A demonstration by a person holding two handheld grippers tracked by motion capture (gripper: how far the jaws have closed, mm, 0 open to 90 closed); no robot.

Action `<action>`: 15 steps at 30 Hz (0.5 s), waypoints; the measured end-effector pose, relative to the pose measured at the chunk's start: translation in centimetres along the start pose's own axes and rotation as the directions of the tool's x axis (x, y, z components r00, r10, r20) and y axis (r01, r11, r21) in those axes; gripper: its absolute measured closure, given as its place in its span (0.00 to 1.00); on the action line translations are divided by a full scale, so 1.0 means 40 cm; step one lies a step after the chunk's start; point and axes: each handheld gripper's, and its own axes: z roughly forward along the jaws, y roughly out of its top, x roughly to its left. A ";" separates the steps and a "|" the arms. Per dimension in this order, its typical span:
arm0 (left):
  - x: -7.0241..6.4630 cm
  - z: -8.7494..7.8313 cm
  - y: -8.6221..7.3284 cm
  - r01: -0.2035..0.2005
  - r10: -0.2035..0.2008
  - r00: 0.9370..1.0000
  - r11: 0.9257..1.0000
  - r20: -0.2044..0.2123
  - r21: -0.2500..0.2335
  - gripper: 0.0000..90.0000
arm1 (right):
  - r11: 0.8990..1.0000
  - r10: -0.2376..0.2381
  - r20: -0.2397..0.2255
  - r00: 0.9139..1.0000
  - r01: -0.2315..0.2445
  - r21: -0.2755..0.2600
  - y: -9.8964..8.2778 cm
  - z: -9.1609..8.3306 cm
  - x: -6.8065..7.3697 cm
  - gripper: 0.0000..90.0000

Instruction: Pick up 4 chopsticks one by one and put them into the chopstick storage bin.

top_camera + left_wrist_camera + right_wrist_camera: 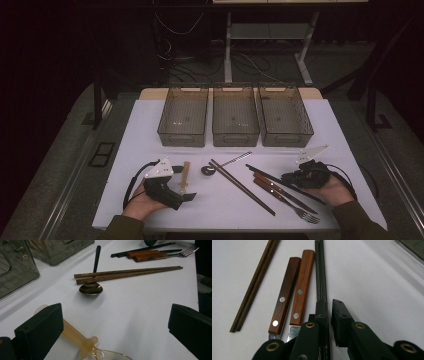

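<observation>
Right gripper (327,315) closed on black chopsticks (321,272); two wooden-handled utensils (293,290) just beside.

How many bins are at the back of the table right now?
3. The left bin, the middle bin and the right bin stand side by side in a row along the table's far edge.

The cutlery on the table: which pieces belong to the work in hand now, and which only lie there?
In hand:
- black chopsticks, between the right tongs, nearly shut
- pale-handled spoon, by the open left tongs

Lying about:
- brown chopsticks
- two wooden-handled pieces, one a fork
- dark spoon
- three bins
</observation>
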 end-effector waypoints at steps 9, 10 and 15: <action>0.000 0.000 0.000 0.001 -0.001 1.000 1.000 0.000 0.002 0.00 | 1.000 -0.016 0.006 1.000 0.016 0.014 -0.001 0.004 -0.001 0.93; 0.000 0.000 0.000 0.000 0.000 1.000 1.000 -0.001 0.002 0.00 | 1.000 -0.013 0.009 1.000 0.013 0.015 -0.001 0.004 0.000 0.93; 0.001 -0.001 0.000 0.000 0.000 1.000 1.000 -0.001 0.004 0.00 | 1.000 -0.018 0.018 1.000 0.017 0.023 -0.002 0.008 -0.003 0.93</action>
